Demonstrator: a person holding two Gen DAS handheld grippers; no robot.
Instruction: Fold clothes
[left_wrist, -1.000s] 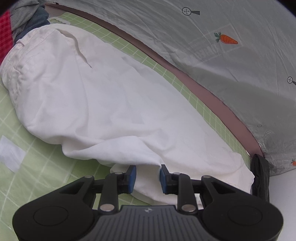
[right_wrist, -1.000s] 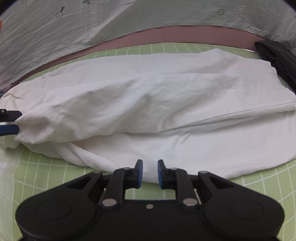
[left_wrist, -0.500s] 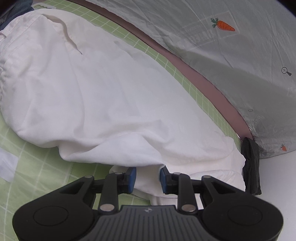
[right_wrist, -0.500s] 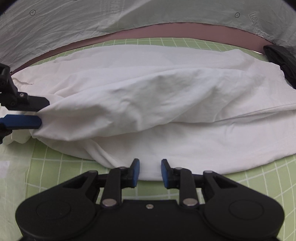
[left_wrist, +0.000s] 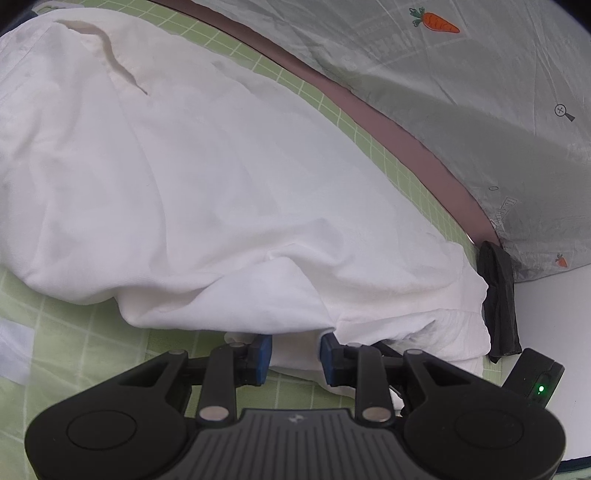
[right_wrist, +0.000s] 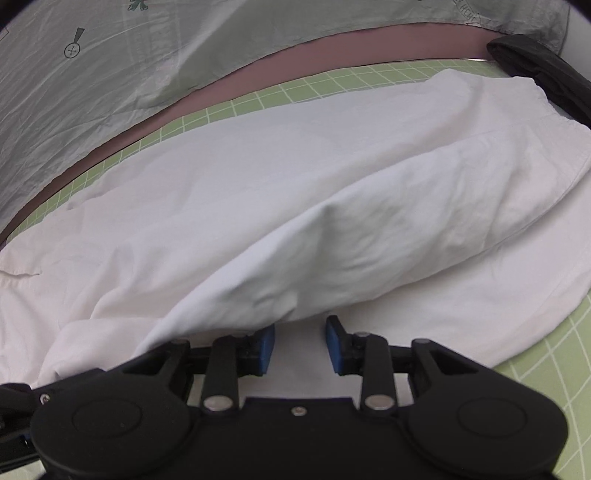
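My left tool (left_wrist: 294, 349) sits low at the near edge of the white garment (left_wrist: 207, 192), its blue pads (left_wrist: 263, 352) apart with a lifted fold of cloth hanging just over the gap; nothing is clamped. The garment lies spread across the green gridded mat (left_wrist: 74, 332) on the bench, reaching from the far left to a black bundle (left_wrist: 500, 299) at the mat's right end. Beyond the mat runs a brown strip (left_wrist: 406, 125), then a grey sheet (left_wrist: 461, 92) printed with a carrot (left_wrist: 436, 23). At the lower right of that view a black device shows a green light (left_wrist: 541, 388).

My right tool (right_wrist: 300, 345) rests over the garment (right_wrist: 295, 192) too, pads (right_wrist: 266, 347) apart, white cloth lying flat between them and a raised fold draping onto the left finger. Mat (right_wrist: 546, 354) shows to its right, and the black bundle (right_wrist: 546, 77) lies at the far right corner.
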